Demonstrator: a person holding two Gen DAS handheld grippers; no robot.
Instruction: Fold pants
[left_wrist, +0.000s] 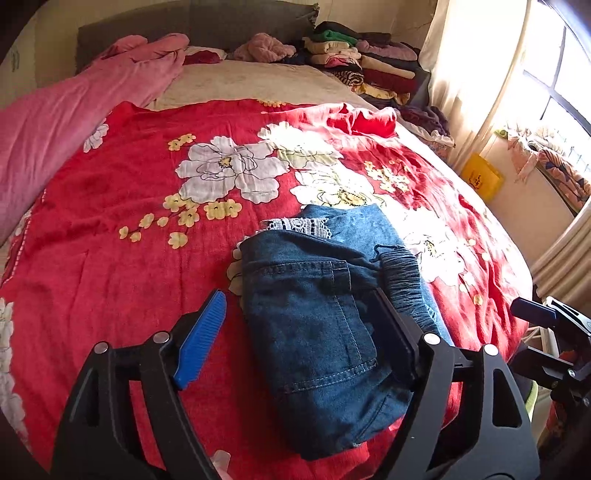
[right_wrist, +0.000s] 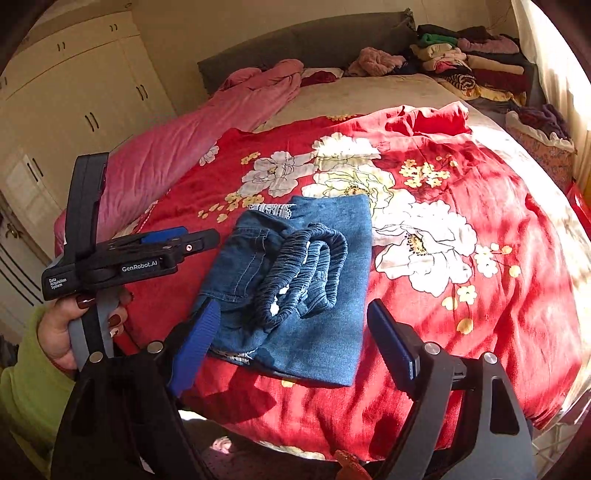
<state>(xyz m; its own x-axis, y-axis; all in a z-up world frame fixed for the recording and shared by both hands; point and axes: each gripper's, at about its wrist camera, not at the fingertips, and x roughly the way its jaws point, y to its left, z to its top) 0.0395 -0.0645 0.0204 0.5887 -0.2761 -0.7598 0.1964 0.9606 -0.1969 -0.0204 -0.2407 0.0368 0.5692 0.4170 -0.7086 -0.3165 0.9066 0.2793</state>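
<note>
Crowding the bed's far corner (left_wrist: 373, 62), stacked clothes; folded pants (left_wrist: 325, 332) unobstructed; both tools (left_wrist: 299, 339) (right_wrist: 291, 343) wide, empty.

One folded pants (left_wrist: 325, 332) lies on one red blanket (left_wrist: 110, 258). Two grippers: left (left_wrist: 295, 339) and right (right_wrist: 291, 347). One pink quilt (left_wrist: 74, 110), one clothes pile (left_wrist: 369, 62), one wardrobe (right_wrist: 74, 92).

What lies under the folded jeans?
The folded jeans rest on a red flowered blanket. Its pattern directly beneath them is covered.
</note>
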